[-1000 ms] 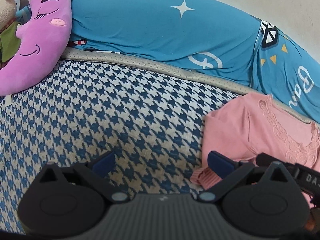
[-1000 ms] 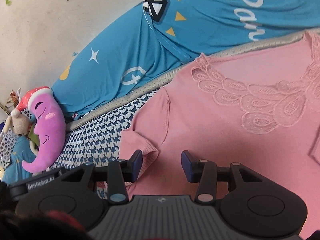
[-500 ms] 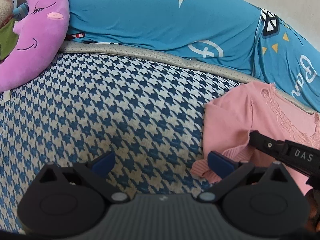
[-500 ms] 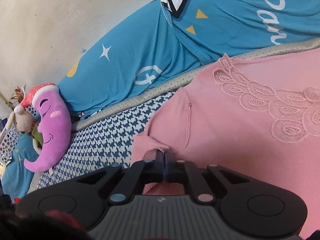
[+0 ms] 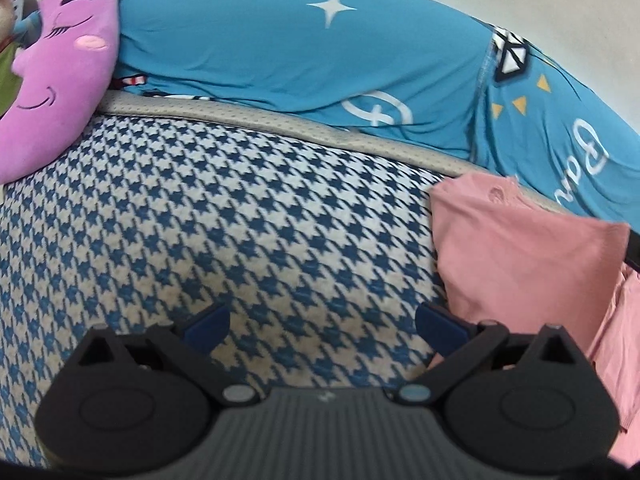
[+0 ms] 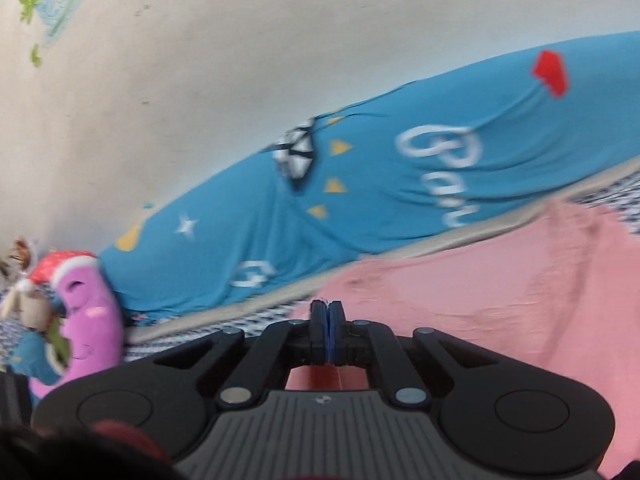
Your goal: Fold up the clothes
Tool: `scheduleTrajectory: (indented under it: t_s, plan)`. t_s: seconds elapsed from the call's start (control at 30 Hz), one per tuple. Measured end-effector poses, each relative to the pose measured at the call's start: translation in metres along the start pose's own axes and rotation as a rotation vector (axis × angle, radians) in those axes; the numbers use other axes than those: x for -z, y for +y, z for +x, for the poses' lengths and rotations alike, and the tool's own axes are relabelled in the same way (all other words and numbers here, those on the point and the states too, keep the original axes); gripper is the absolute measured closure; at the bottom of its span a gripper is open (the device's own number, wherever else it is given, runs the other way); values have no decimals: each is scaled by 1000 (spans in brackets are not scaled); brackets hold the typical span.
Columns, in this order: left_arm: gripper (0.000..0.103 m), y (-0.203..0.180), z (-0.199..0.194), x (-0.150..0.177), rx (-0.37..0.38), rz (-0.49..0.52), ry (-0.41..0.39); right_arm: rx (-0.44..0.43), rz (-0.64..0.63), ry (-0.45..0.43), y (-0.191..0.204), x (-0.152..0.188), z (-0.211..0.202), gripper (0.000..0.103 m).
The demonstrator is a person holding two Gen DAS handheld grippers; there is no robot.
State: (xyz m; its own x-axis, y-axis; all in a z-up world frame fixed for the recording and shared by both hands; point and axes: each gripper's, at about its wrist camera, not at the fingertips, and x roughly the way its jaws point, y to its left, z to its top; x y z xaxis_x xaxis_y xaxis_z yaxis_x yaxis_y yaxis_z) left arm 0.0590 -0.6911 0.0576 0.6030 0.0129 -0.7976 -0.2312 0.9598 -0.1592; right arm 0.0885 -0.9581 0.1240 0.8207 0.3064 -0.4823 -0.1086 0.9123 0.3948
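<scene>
My right claw [image 6: 327, 322] is pinched together on the pink top [image 6: 500, 304]; I cannot see the cloth between the pads, but pink fabric sits just under them and a fold of it hangs lifted in the left view, so I judge I have its edge; my left claw [image 5: 320, 322] stands wide apart with nothing in it, low over the houndstooth cover [image 5: 208, 216], its right finger just beside the top's near edge.

The top [image 5: 516, 256] lies at the right of the cover, against the grey piping and below the blue quilt [image 5: 304, 56]; one part is raised and turned over the rest.

It looks a thin, light knit; it drapes and creases freely, so it will sag from a single grip and drag its loose part along; the lace at the neck could snag, so I would keep my pads off it; hems, shoulder seams and the ribbed cuff look the firmest places to hold, with my left claw taking a matching edge so the fold falls square.
</scene>
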Motion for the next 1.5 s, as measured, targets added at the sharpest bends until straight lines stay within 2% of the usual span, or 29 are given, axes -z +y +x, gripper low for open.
scheduleTrajectory:
  t_s: [0.1,0.17,0.4,0.53,0.73,0.8,0.87,1.0,1.07,1.27,1.37,1.5]
  plan:
    - [0,-8,2,1,2,9,4,82,-18,60,-16,7,1,97]
    - [0,-13,3,2,4,12,5,143,6,98,-31,11,5,92]
    - [0,-27,9,4,10,45,27,119,36,113,-45,12,7,89]
    - [0,-28,12,5,-5,67,43,49,-16,173,-31,23,13,89]
    - [0,-19,6,-2,-28,30,16,-41,-170,259,-6,52,18,89]
    - [0,-19,5,-2,-25,27,17,-65,-186,292,0,60,16,89]
    - [0,-17,4,-3,-25,27,16,-98,-195,310,4,67,13,89]
    - [0,-15,3,-4,-24,19,13,-116,-337,320,21,81,7,89]
    - [0,-13,4,-5,-24,17,14,-137,-359,340,25,88,6,89]
    - [0,-11,3,-5,-28,15,6,-209,-223,423,22,96,17,86]
    - [0,-10,2,-6,-33,15,-4,-223,-112,423,15,98,21,79]
    - [0,-9,1,-6,-45,20,-14,-214,33,418,8,98,27,74]
